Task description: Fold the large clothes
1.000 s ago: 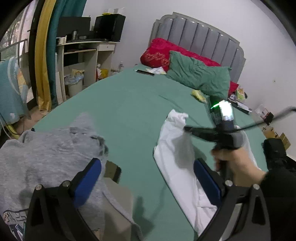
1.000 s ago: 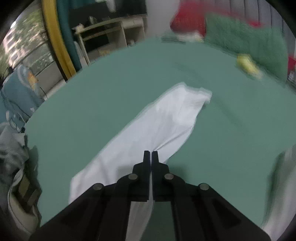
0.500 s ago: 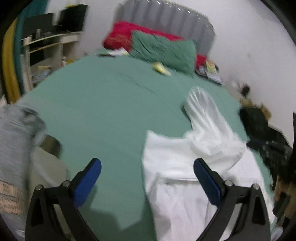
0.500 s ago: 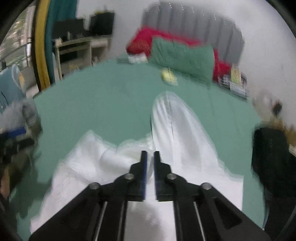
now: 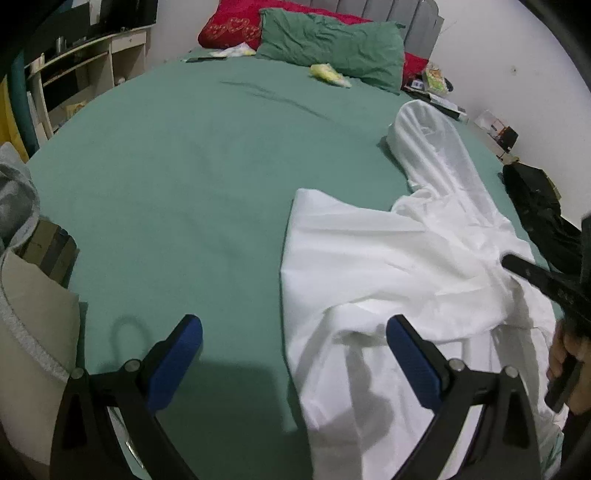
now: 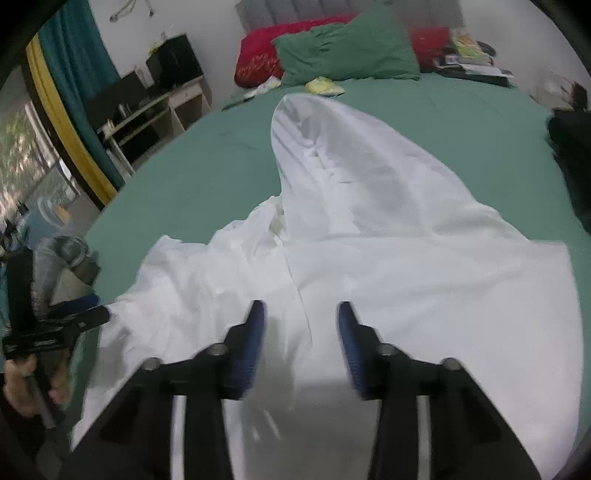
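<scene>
A large white garment [image 5: 399,266] lies crumpled on the green bed sheet [image 5: 184,177], one long part stretching toward the pillows. It also fills the right wrist view [image 6: 388,229]. My left gripper [image 5: 293,343] is open and empty, hovering over the garment's left edge. My right gripper [image 6: 301,325] is open and empty just above the garment's middle. The right gripper also shows at the right edge of the left wrist view [image 5: 546,280], and the left gripper at the left edge of the right wrist view [image 6: 62,325].
A grey garment [image 5: 14,195] and a beige one [image 5: 33,317] lie at the bed's left edge. Green [image 5: 332,40] and red [image 5: 232,26] pillows and a yellow item [image 5: 328,74] lie at the head. A black bag [image 5: 539,206] is on the right, a desk [image 5: 85,62] on the left.
My right gripper has opened and let go of the white garment, which now lies spread on the bed. My left gripper has swung right from the grey garment to the white one.
</scene>
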The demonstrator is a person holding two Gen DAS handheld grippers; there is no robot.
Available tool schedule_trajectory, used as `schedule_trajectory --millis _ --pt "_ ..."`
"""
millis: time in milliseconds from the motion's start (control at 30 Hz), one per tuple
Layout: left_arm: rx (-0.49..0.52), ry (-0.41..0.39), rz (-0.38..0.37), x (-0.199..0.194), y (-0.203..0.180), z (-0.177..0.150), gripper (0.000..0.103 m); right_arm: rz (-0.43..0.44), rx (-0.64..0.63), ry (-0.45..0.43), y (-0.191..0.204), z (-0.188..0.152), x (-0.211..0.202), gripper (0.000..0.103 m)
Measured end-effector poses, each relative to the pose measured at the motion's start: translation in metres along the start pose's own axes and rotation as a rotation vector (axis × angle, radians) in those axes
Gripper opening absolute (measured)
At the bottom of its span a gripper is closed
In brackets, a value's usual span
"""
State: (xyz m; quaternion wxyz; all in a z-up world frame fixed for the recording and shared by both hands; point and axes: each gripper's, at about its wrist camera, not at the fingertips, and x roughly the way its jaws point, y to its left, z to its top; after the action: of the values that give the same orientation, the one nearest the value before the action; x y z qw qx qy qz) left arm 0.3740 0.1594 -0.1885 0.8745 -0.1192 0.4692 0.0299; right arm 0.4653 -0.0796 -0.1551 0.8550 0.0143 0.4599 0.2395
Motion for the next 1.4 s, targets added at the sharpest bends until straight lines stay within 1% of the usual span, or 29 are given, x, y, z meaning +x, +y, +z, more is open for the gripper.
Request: schedule_trajectory --millis 133,167,200,233,267,300,333,367,433,567,600,633,667,733,767,800,833,867,900,933,1000,1067,1100,1133,1167,1233,1300,1367,1400 --pt "0.006 0.024 0.01 0.007 0.001 -0.002 0.1 0.045 -0.093 0.02 0.035 0.025 0.04 0.036" --pt "0.005 0.031 0.009 0.008 0.001 -0.003 0.1 0.041 -0.135 0.019 0.048 0.033 0.049 0.036" --pt "0.003 0.041 0.01 0.01 0.001 -0.005 0.1 0.027 -0.157 0.029 0.052 0.039 0.059 0.036" --pt "0.003 0.047 0.011 0.012 0.0 -0.006 0.1 0.008 -0.185 0.059 0.06 0.042 0.07 0.036" --pt "0.01 0.056 0.01 0.015 -0.001 -0.009 0.1 -0.004 -0.197 0.106 0.065 0.042 0.084 0.03" --pt "0.017 0.059 0.014 0.016 -0.002 -0.01 0.1 -0.017 -0.203 0.126 0.063 0.041 0.095 0.002" --pt "0.029 0.055 0.028 0.017 -0.005 -0.011 0.1 -0.035 -0.21 0.118 0.063 0.042 0.094 0.002" --pt "0.039 0.049 0.039 0.017 -0.007 -0.012 0.1 -0.081 -0.218 0.076 0.061 0.044 0.082 0.002" --pt "0.057 0.045 0.051 0.017 -0.009 -0.014 0.1 -0.127 -0.204 0.006 0.054 0.046 0.057 0.002" --pt "0.054 0.043 0.057 0.014 -0.008 -0.016 0.099 -0.231 -0.122 -0.148 0.018 0.046 -0.028 0.001" --pt "0.05 0.042 0.055 0.012 -0.007 -0.016 0.099 -0.259 -0.099 -0.165 0.008 0.042 -0.044 0.001" --pt "0.043 0.039 0.046 0.01 -0.007 -0.016 0.099 -0.297 -0.073 -0.171 -0.002 0.037 -0.058 0.002" --pt "0.034 0.035 0.034 0.009 -0.007 -0.015 0.099 -0.328 -0.045 -0.158 -0.012 0.027 -0.068 0.002" --pt "0.016 0.026 0.01 0.004 -0.007 -0.013 0.099 -0.373 0.014 -0.096 -0.038 0.005 -0.074 0.002" --pt "0.012 0.016 0.004 0.003 -0.009 -0.011 0.099 -0.401 0.04 -0.04 -0.053 -0.01 -0.07 0.002" --pt "0.011 -0.004 -0.006 -0.003 -0.009 -0.01 0.099 -0.404 0.063 0.002 -0.066 -0.018 -0.067 0.007" --pt "0.012 -0.017 -0.008 -0.007 -0.01 -0.009 0.099 -0.421 0.101 0.059 -0.081 -0.034 -0.063 0.027" --pt "0.012 -0.032 -0.008 -0.01 -0.01 -0.007 0.099 -0.431 0.124 0.081 -0.089 -0.042 -0.062 0.044" --pt "0.011 -0.051 -0.004 -0.016 -0.009 -0.006 0.099 -0.428 0.145 0.059 -0.092 -0.042 -0.065 0.071" --pt "0.011 -0.061 -0.004 -0.019 -0.01 -0.002 0.099 -0.411 0.154 0.019 -0.098 -0.044 -0.071 0.074" --pt "0.007 -0.09 -0.01 -0.026 -0.008 0.0 0.099 -0.398 0.125 -0.016 -0.097 -0.031 -0.073 0.074" --pt "0.002 -0.11 0.003 -0.026 -0.007 0.005 0.099 -0.374 0.053 -0.057 -0.085 0.0 -0.063 0.074" --pt "0.002 -0.119 0.011 -0.027 -0.005 0.006 0.099 -0.334 0.007 -0.071 -0.079 0.017 -0.056 0.074" --pt "0.002 -0.123 0.023 -0.025 -0.004 0.006 0.099 -0.29 -0.047 -0.078 -0.065 0.036 -0.041 0.074" --pt "0.004 -0.118 0.037 -0.022 -0.002 0.007 0.099 -0.264 -0.112 -0.08 -0.051 0.059 -0.021 0.074" --pt "0.006 -0.1 0.044 -0.018 0.004 0.007 0.099 -0.252 -0.182 -0.073 -0.035 0.09 0.008 0.074" --pt "-0.004 -0.08 0.043 -0.01 0.008 0.007 0.099 -0.219 -0.232 -0.08 -0.017 0.12 0.038 0.074" --pt "-0.016 -0.06 0.037 -0.003 0.012 0.009 0.099 -0.224 -0.279 -0.082 -0.001 0.15 0.076 0.074" --pt "-0.019 -0.053 0.033 -0.001 0.013 0.009 0.099 -0.222 -0.289 -0.081 0.003 0.158 0.086 0.074"
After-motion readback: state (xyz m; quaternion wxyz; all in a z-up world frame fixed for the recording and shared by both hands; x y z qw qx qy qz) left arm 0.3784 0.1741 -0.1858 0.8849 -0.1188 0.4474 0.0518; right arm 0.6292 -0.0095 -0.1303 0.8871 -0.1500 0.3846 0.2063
